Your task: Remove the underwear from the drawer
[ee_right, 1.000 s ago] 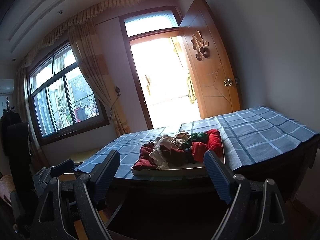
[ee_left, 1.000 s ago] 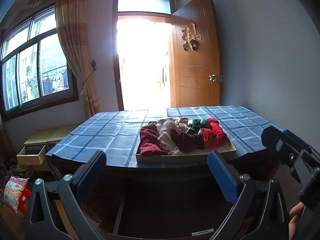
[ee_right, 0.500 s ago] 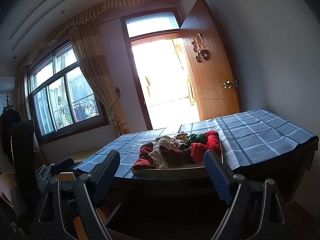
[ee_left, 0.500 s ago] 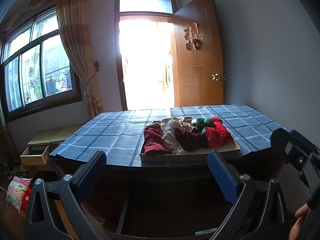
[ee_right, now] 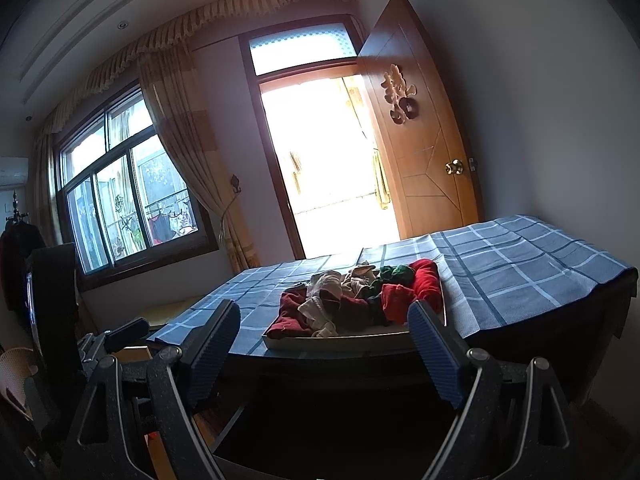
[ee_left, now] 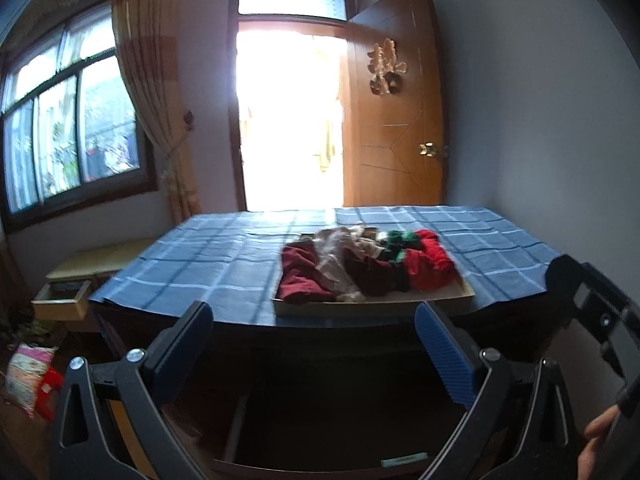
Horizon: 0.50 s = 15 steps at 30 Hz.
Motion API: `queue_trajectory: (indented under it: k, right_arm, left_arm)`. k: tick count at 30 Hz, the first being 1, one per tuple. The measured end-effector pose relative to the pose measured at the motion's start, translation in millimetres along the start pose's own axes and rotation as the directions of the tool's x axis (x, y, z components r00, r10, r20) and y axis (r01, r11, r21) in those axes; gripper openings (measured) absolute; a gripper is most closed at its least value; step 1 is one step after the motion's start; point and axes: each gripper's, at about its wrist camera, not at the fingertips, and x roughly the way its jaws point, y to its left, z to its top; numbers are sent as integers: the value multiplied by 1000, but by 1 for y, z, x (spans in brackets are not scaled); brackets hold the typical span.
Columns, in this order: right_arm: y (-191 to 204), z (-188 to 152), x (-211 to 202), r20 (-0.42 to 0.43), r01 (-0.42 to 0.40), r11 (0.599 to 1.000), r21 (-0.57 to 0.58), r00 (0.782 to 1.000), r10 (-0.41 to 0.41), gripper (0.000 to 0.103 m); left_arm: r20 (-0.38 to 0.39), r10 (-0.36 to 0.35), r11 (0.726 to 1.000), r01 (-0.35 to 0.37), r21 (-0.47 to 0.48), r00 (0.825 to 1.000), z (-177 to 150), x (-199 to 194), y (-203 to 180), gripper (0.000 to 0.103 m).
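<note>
Change since earlier: both views have drifted slightly rightward and nearer; the clothes lie as they did.
Underwear: a heap of dark red, beige, green and bright red fabric pieces (ee_left: 362, 266) fills the shallow pale wooden drawer (ee_left: 374, 307), which sits on the blue checked tabletop (ee_left: 208, 260) near its front edge.
Left hand-held gripper (ee_left: 314, 338): released, blue-padded jaws wide apart, empty, short of the table.
Right hand-held gripper (ee_right: 324, 338): likewise spread and empty (its body shows at the left view's right edge).
Stage: pieces are in the drawer; none lies outside it.
Risk: tangled cloth may lift several pieces together, or drag the light drawer off the edge; doorway glare may hide the beige pieces.
</note>
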Motion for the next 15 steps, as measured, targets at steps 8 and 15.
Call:
queue_trajectory:
  k: [8,15]
  right_arm:
    - [1,1,-1,1,-2,1000,-5,1000,2,88]
    - [2,1,-1,-4,-2,1000,0,1000,2,88]
  left_arm:
    - [-34,-80,997,79,-11,996,-3,4,-5,103]
    - [5,-6,1000,6,29,1000,-1,-4,-9,103]
